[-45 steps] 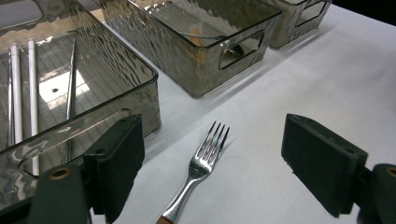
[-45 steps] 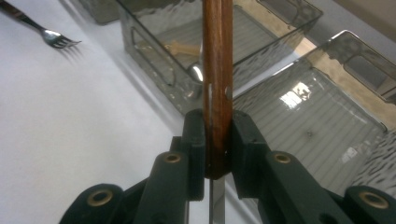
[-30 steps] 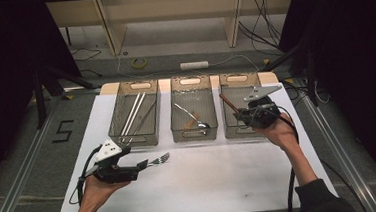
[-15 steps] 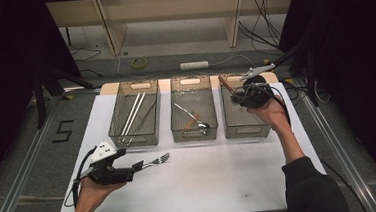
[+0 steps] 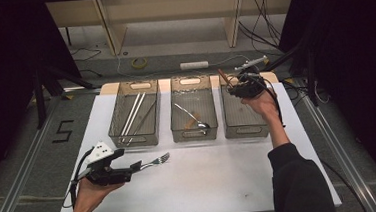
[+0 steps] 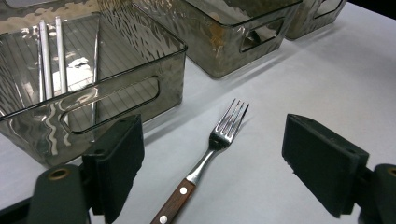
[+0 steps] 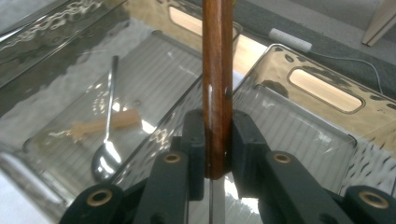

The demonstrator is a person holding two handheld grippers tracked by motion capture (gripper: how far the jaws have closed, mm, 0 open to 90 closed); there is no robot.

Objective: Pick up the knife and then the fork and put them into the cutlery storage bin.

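Right tongs [image 5: 234,85], clamping a wood-handled knife [image 7: 216,70], are carrying it back over the right bin [image 5: 242,127]; left tongs [image 6: 212,172] are gaping around the fork [image 6: 219,140]

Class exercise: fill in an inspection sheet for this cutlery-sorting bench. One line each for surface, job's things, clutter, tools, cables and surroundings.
Surface: white sheet over the table.
Job's things: three clear bins in a row; left bin holds long thin utensils, middle bin a spoon; fork lies on the sheet; wood-handled utensil, its working end hidden.
Clutter: nothing seen.
Tools: left tool open around the fork, not touching; right tool shut on the wood-handled utensil above the right bin.
Cables: one trails from each tool.
Surroundings: tape roll, power strip, dark curtains.
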